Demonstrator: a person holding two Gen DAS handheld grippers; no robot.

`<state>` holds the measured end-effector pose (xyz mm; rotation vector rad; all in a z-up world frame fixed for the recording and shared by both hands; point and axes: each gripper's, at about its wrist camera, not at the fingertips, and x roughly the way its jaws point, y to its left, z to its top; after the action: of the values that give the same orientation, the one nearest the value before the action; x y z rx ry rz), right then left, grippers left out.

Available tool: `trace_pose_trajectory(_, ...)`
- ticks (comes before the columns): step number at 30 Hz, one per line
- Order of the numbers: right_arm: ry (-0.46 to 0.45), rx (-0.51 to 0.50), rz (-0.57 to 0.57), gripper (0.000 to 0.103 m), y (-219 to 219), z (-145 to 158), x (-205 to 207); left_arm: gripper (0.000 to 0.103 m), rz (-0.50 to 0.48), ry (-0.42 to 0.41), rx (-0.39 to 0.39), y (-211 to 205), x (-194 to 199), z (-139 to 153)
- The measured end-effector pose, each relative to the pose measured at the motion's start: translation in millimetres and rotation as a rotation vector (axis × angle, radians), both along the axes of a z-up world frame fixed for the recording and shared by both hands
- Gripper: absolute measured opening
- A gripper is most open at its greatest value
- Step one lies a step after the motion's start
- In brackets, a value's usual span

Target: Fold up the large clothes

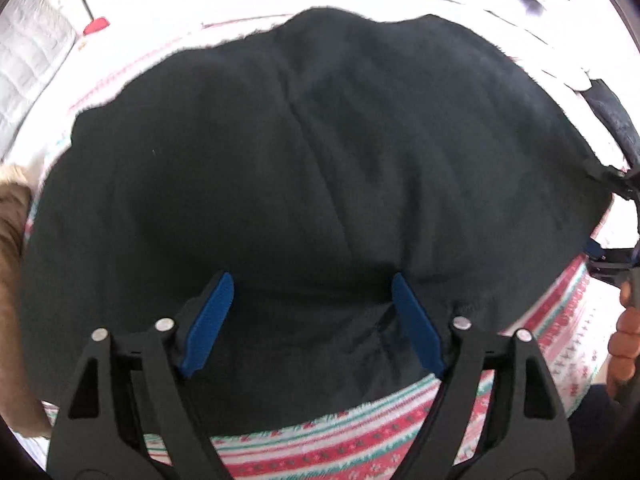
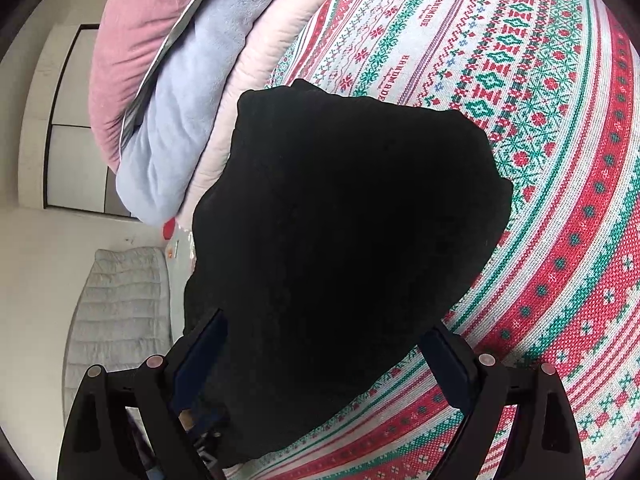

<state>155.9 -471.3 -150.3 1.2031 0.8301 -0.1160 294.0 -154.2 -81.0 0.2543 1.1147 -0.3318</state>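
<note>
Black garment (image 1: 312,184) lies on the patterned bedspread (image 1: 360,440), already folded down to a thick, compact block with a crease running through its middle, so you look well into the job. Judging from the bulk and the uneven far edge, at most one more fold or a tidy-up of the edges is left; the garment type can't be told, everything is one dark mass.

Your left gripper (image 1: 312,320) is spread wide above the near edge of the fabric, blue pads (image 1: 210,320) clear on both sides, nothing pinched. Your right gripper (image 2: 324,356) also shows its fingers wide apart with the garment's near corner lying between them; whether the pads press the cloth can't be told, since it's black on black there.

Left wrist view gives you the surface detail: crease, fuzzy texture, the near hem over the red-and-green stripes, plus your right hand (image 1: 624,340) and part of the other tool at the far right edge. The background is blown out white.

Right wrist view gives the surroundings instead: stacked pink and lavender bedding (image 2: 172,92) just beyond the garment, the full knit-style bedspread print, and a quilted grey mat (image 2: 120,312) on the floor. Garment outline reads clearly, surface not at all.
</note>
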Motion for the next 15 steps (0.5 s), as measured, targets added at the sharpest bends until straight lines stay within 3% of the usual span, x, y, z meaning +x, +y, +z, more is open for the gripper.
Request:
trace_pose_trajectory(4,-0.004,-0.071,0.037,0.095,8.8,5.6,10.5,0.087,0.017,0.004,-0.023,4.4,-2.4,-0.3)
trace_pose_trajectory(9,-0.042,-0.063,0.034,0.096,10.6,6.9,10.8,0.086,0.036,0.006,-0.091,19.9,-8.6,17.9)
trace_pose_trajectory(13,-0.079,-0.027,0.010,0.096,6.5,5.9,8.1,0.086,0.074,-0.039,-0.147,60.6,-24.7,43.7)
trace_pose_trajectory(15,-0.082,-0.043,0.001,0.090,7.7,5.8,6.6,0.086,0.124,-0.039,-0.187,89.9,-26.1,47.8)
